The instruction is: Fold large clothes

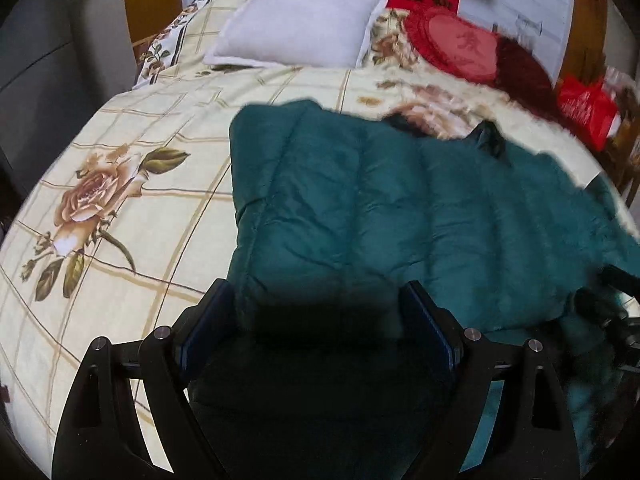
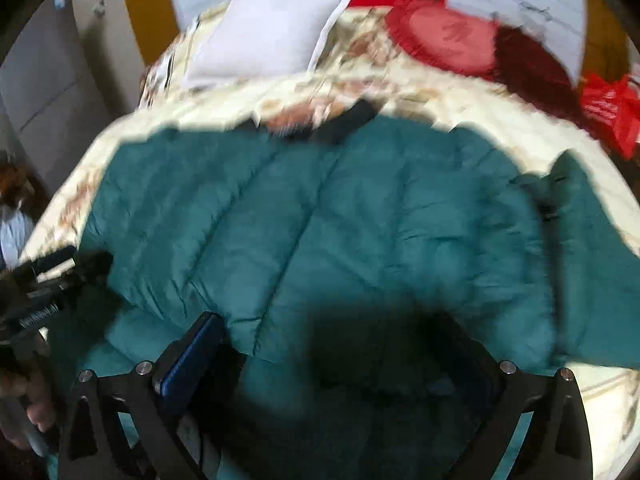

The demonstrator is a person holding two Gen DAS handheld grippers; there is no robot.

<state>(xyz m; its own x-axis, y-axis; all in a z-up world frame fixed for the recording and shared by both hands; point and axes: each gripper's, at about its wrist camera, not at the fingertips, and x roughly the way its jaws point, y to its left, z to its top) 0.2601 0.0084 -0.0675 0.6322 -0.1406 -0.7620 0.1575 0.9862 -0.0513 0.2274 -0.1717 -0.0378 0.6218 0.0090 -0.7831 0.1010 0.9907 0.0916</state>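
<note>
A: While the teal puffer jacket (image 1: 380, 208) lies spread on the floral bedspread (image 1: 132, 184), how far can the folding be judged to have gone?

B: Little is seen to be done; the quilted body is laid out broad and flat, the dark collar (image 1: 486, 136) is turned toward the head of the bed, and one sleeve (image 2: 592, 248) is stretched out to the side in the right wrist view; no finished fold can be made out.

A: And the tongs?

B: The near hem is taken between the spread fingers of the left gripper (image 1: 316, 312); padding is bunched between the pads, yet whether it is actually pinched cannot be told; the same is to be said of the right gripper (image 2: 336, 344), whose far finger is lost in shadow and blur.

A: So nearly everything is left?

B: It is judged so; sleeves are yet to be brought in and the body doubled over; beyond the jacket, a white pillow (image 1: 296, 20) and a red heart cushion (image 1: 456, 42) are set at the headboard, well apart from it.
</note>
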